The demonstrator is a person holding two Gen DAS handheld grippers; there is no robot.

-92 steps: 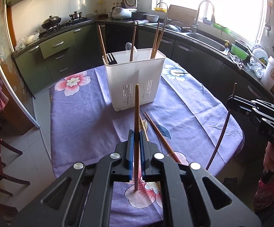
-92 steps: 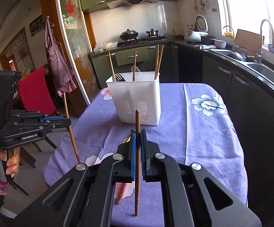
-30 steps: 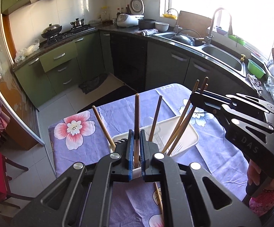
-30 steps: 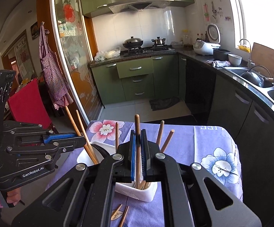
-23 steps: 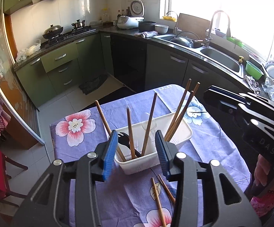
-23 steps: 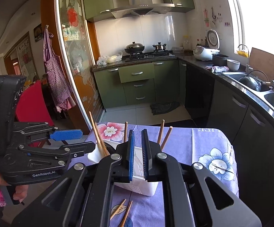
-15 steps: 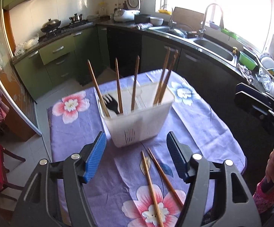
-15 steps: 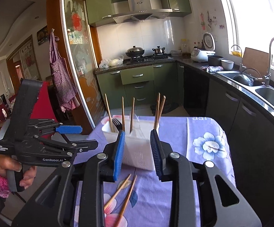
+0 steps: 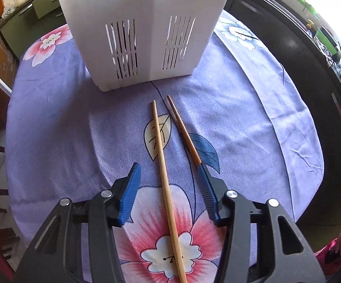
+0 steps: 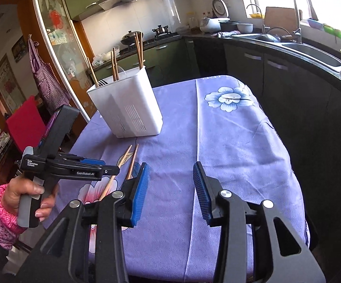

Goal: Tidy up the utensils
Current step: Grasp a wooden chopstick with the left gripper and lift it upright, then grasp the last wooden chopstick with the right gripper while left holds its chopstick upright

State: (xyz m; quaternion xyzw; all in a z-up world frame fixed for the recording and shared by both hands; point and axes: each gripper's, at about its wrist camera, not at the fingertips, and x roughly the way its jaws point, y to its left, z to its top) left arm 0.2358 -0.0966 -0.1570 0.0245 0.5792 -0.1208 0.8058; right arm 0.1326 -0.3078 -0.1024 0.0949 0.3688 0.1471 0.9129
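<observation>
- left tongs (image 9: 169,184) point steeply down over the counter (image 9: 52,129), jaws apart and closing, the light chopstick (image 9: 164,181) lying between them, pads not touching it yet
- dark chopstick (image 9: 182,131) lies just right of the light one, its near end hidden behind the right pad; both point toward the white holder (image 9: 142,23)
- right tongs (image 10: 170,184) hover over bare purple cloth on the right side, jaws apart and opening, nothing between them
- holder stands at the far side, several chopsticks (image 10: 139,47) and a fork already upright in it
- likely next: clamp light chopstick, lift it into the holder; right tongs probably go for the dark one
- risk: the dark chopstick is close enough to get nudged
</observation>
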